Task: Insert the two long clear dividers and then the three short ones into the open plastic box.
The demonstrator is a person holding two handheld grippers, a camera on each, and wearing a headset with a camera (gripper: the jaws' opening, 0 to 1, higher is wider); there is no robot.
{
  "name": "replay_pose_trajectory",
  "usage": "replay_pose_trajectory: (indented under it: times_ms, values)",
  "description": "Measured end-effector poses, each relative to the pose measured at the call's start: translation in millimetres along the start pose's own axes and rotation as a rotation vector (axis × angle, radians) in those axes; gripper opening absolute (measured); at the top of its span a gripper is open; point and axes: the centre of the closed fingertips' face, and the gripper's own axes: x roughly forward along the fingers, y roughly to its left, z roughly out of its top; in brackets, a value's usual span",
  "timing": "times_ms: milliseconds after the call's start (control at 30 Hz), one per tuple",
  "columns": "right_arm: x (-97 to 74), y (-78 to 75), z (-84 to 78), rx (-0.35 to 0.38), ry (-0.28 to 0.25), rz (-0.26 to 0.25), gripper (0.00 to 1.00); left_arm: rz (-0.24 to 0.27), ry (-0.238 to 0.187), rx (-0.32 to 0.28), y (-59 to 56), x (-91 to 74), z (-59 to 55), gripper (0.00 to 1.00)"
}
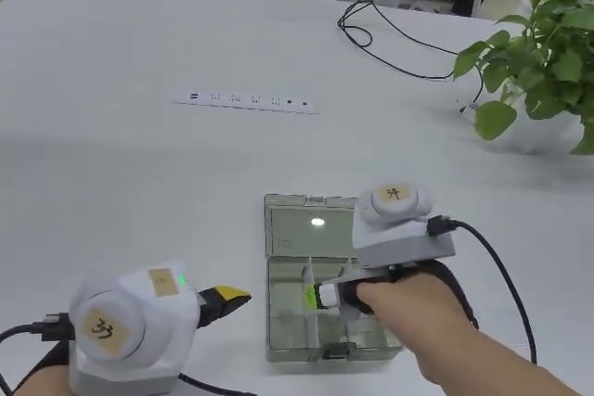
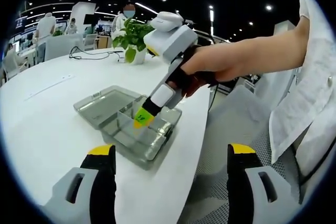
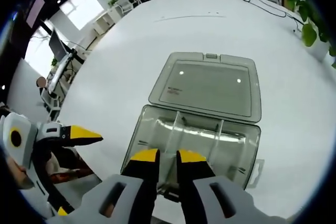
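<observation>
Reaching down into the open plastic box [image 3: 135, 139] with the right gripper [image 3: 168, 156], jaws nearly together.
Whether they pinch a clear divider cannot be told; clear dividers [image 3: 220, 136] stand in the box, which sits on the white table [image 1: 186, 183]. The left gripper [image 2: 170, 150] hovers beside it, jaws wide apart.

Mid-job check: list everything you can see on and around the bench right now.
Table: one, white, under everything.
Plastic box: one, clear grey, open with lid flat, near table edge.
Dividers: several, clear, standing inside the box; count unclear.
Power strip: one, white, beyond the box.
Cable: one, black, looped at far side.
Potted plant: one, green, far right.
Left gripper: yellow-tipped, jaws wide apart, left of box.
Right gripper: yellow-tipped, jaws nearly together, inside box; grip unclear.
</observation>
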Motion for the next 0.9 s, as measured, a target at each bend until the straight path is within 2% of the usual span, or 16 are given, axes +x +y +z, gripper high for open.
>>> replay_pose_trajectory:
  times_ms: [267,500,700,833,900]
  values:
    - [-19.6,0.3,12.3,0.001,-0.061,0.065,0.20,0.016,-0.004,-0.006,3.7,-2.0,1.8,0.90]
    - [-46.1,-1.3,25.8,-0.051,-0.112,0.144,0.26,0.042,-0.013,-0.016,3.9,-5.8,5.5,0.91]
    - [-71.7,-10.1,28.7,-0.133,-0.132,0.198,0.30,0.065,-0.024,-0.023,2.7,-9.6,9.0,0.91]
    - [-86.2,-21.0,22.1,-0.198,-0.121,0.225,0.34,0.085,-0.031,-0.033,3.3,-11.8,10.2,0.92]
    - [-91.9,-28.6,16.7,-0.264,-0.111,0.227,0.37,0.092,-0.033,-0.033,2.8,-13.0,10.6,0.92]
